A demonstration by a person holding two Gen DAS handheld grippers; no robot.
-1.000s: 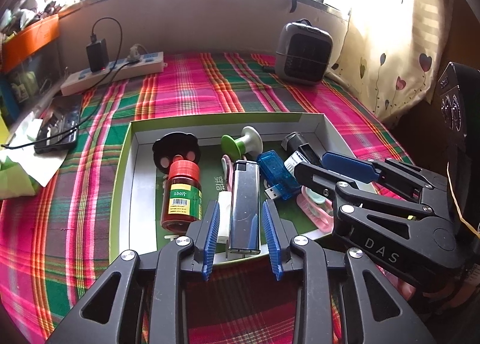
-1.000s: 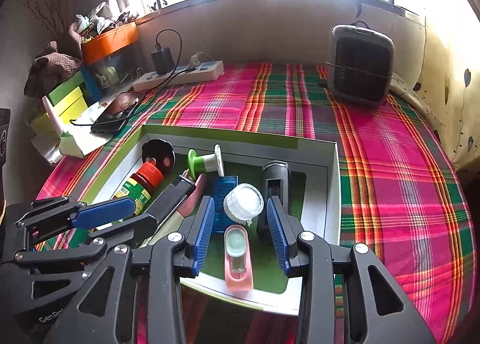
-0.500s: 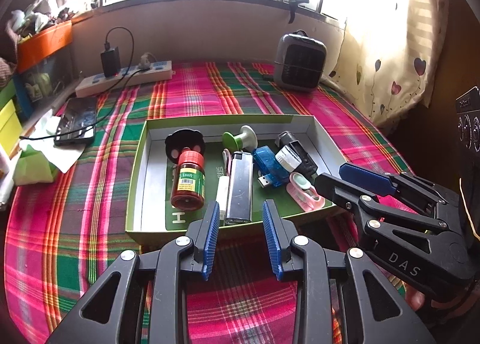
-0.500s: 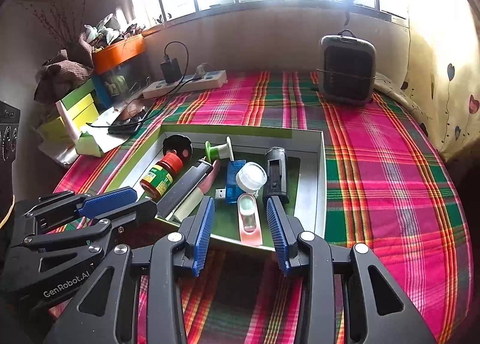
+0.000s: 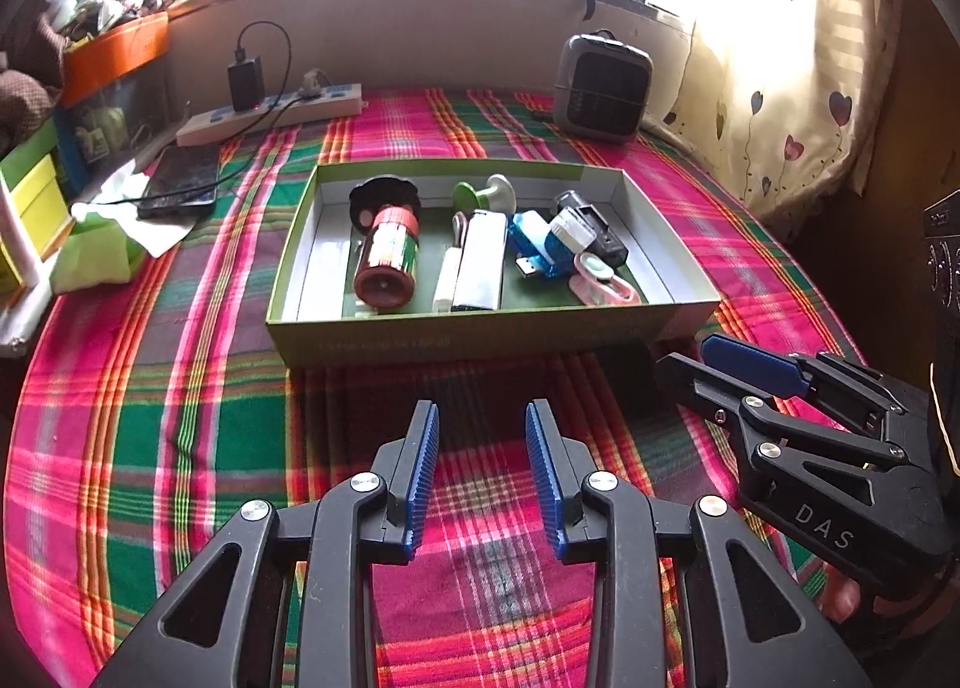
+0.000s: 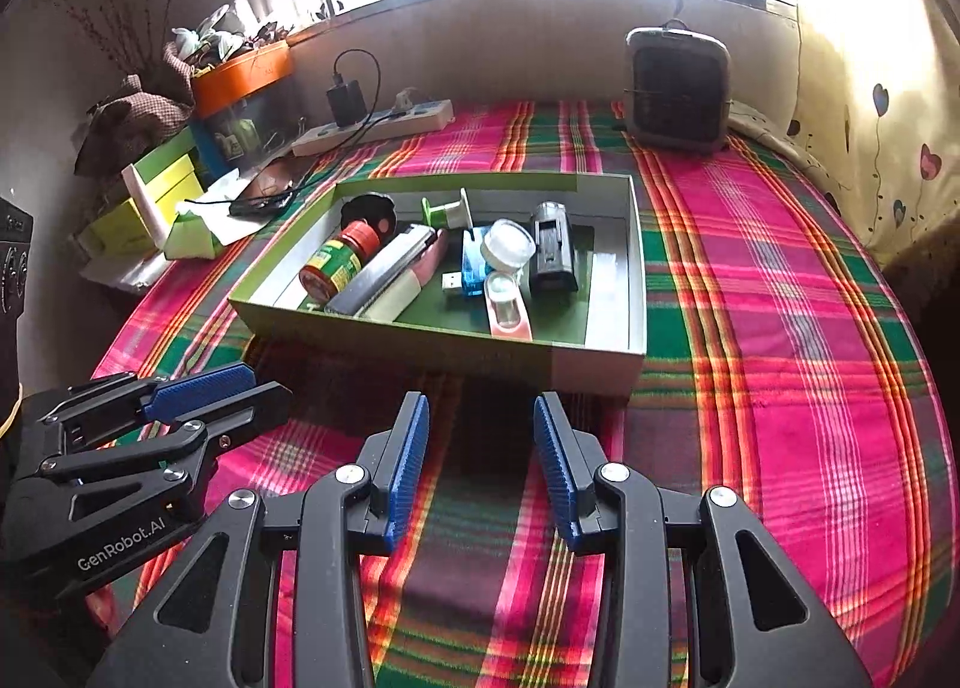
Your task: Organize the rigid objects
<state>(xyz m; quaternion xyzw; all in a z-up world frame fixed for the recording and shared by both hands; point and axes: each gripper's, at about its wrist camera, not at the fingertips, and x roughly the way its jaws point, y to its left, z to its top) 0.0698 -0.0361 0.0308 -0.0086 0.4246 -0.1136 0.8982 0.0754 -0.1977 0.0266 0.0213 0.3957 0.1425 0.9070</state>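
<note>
While both grippers are hovering over the plaid cloth (image 5: 180,418), the left gripper (image 5: 482,472) and right gripper (image 6: 481,463) are holding their jaws open and empty. Beyond them a shallow green box (image 5: 480,331) is sitting (red-capped bottle (image 5: 387,259) lying at its left).

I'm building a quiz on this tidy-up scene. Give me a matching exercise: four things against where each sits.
Things:
1. red-capped bottle
2. phone
3. space heater
4. left claw

Places:
A. over bare cloth in front of the box
B. far edge, by the curtain
C. lying inside the box
D. on the cloth left of the box

Pairs: 1-C, 2-D, 3-B, 4-A
</note>
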